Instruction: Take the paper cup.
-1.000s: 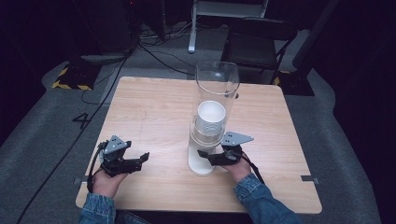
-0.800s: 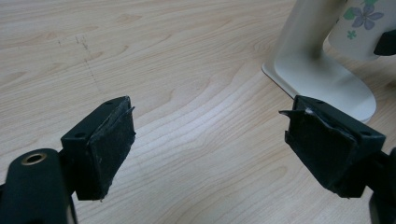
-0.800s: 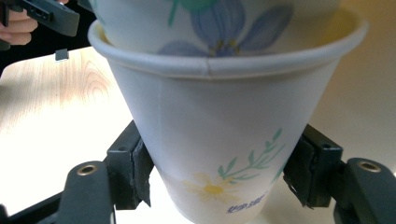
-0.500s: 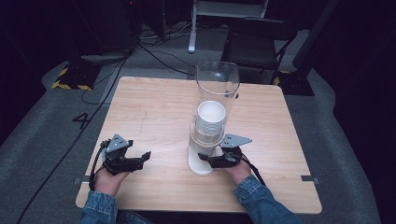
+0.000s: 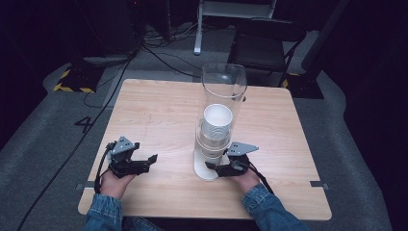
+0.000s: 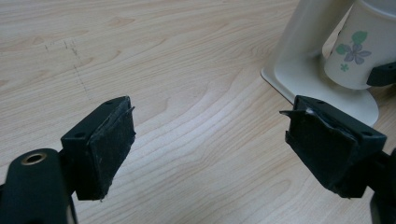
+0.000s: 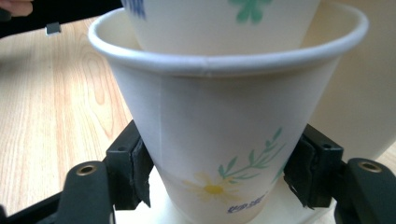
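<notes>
A clear tube dispenser stands upright on its white base near the middle of the wooden bench, with a stack of paper cups inside it. The right gripper is at the foot of the dispenser, and its jaws are clamped on the lowest cup, one pad on each side of the cup wall. This cup carries a flower print and another cup sits inside it. The left gripper rests on the bench, well apart from the dispenser, with its jaws wide apart and nothing between them.
</notes>
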